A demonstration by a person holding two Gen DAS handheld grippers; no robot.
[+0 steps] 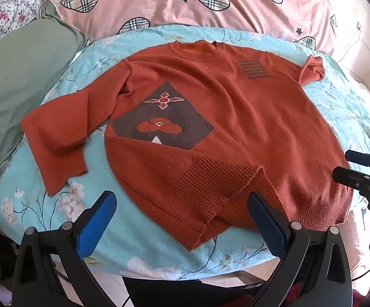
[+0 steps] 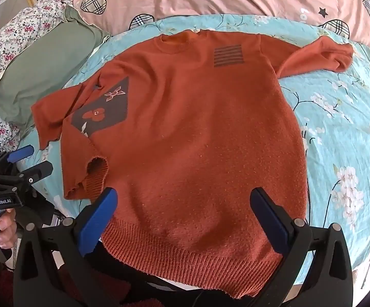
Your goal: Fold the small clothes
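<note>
An orange-red knit sweater (image 1: 223,117) lies face up on a light blue floral quilt (image 1: 133,232), collar away from me. Its lower left hem corner (image 1: 205,199) is folded up, ribbing showing. Its left sleeve (image 1: 57,138) lies spread toward the left; the right sleeve (image 2: 320,56) points to the far right. My left gripper (image 1: 182,217) is open, just above the folded hem corner, empty. My right gripper (image 2: 185,212) is open over the sweater's (image 2: 197,128) lower hem, empty. Each gripper shows at the edge of the other's view: right (image 1: 351,168), left (image 2: 29,161).
A green pillow (image 1: 18,76) lies at the left, beside a floral pillow (image 2: 6,46). A pink duvet with plaid hearts (image 1: 210,2) lies behind the quilt. The quilt's near edge (image 1: 159,273) drops off to the floor below the grippers.
</note>
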